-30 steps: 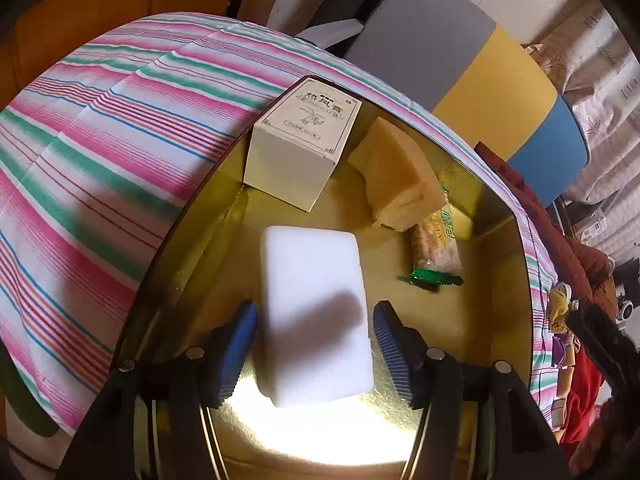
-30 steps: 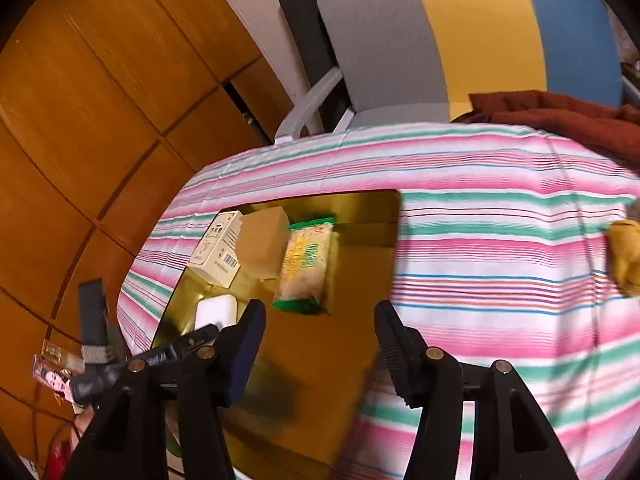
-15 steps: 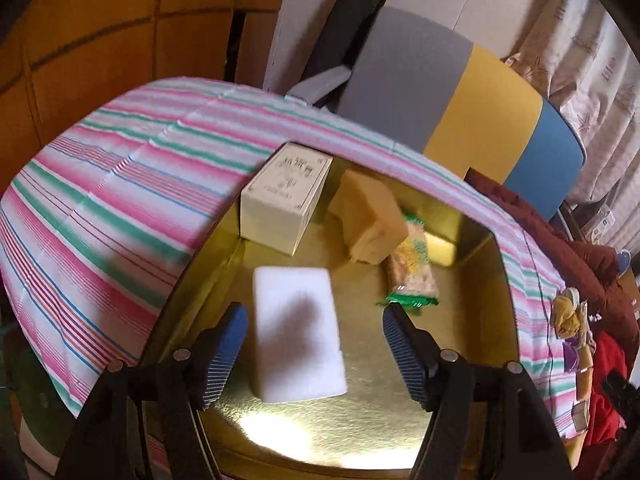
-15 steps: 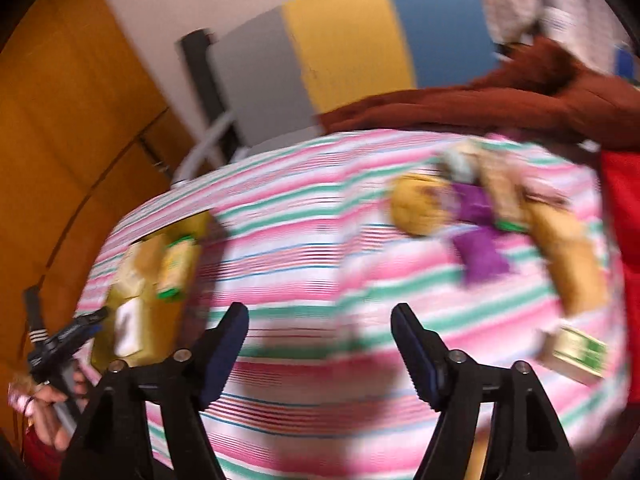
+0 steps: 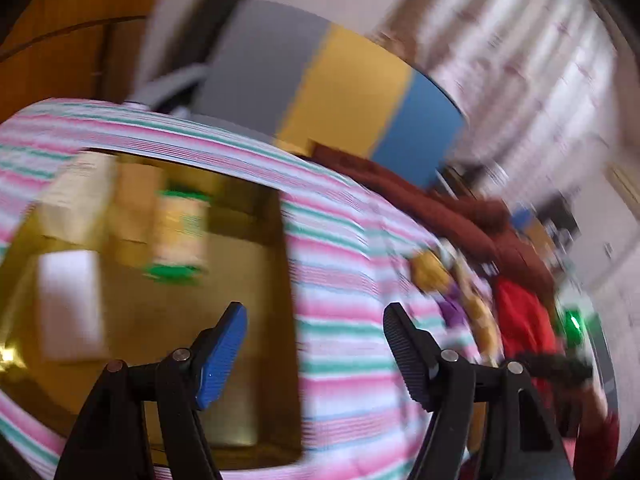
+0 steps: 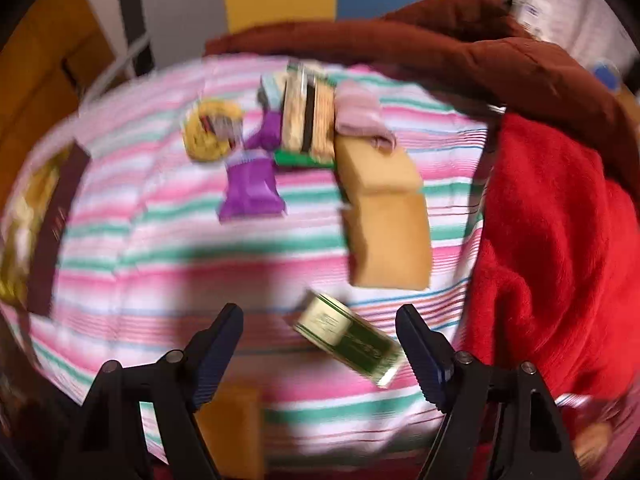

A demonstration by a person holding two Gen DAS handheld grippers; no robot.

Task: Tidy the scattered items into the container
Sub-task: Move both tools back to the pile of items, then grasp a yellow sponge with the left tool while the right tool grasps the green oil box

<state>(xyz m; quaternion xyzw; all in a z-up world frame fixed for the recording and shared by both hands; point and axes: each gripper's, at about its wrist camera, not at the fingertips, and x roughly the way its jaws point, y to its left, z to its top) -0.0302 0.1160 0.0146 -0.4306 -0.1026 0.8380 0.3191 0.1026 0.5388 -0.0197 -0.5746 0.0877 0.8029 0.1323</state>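
Observation:
A gold tray (image 5: 256, 360) on the striped cloth holds a white block (image 5: 68, 304), a cream box (image 5: 76, 196), a tan sponge (image 5: 136, 208) and a cracker pack (image 5: 180, 232). My left gripper (image 5: 315, 316) is open and empty over the tray's right wall. Over the loose pile my right gripper (image 6: 319, 316) is also open. A green-gold box (image 6: 348, 336) lies on the cloth under its gap, untouched. Farther off are two tan sponges (image 6: 384, 224), a purple packet (image 6: 250, 188), a yellow round pack (image 6: 210, 132), a cracker pack (image 6: 308, 120) and a pink cloth (image 6: 360, 116).
A chair (image 5: 344, 92) with a grey, yellow and blue back stands behind the table. Red fabric (image 6: 552, 240) and brown-red fabric (image 6: 460, 40) are heaped along the right edge. Another tan block (image 6: 232, 428) lies near the front. The tray (image 6: 24, 232) sits far left in the right wrist view.
The left jaws widened off the white block, which stays in the tray, and that gripper rose and swung right. The right gripper swept from the tray across the cloth to the scattered pile.

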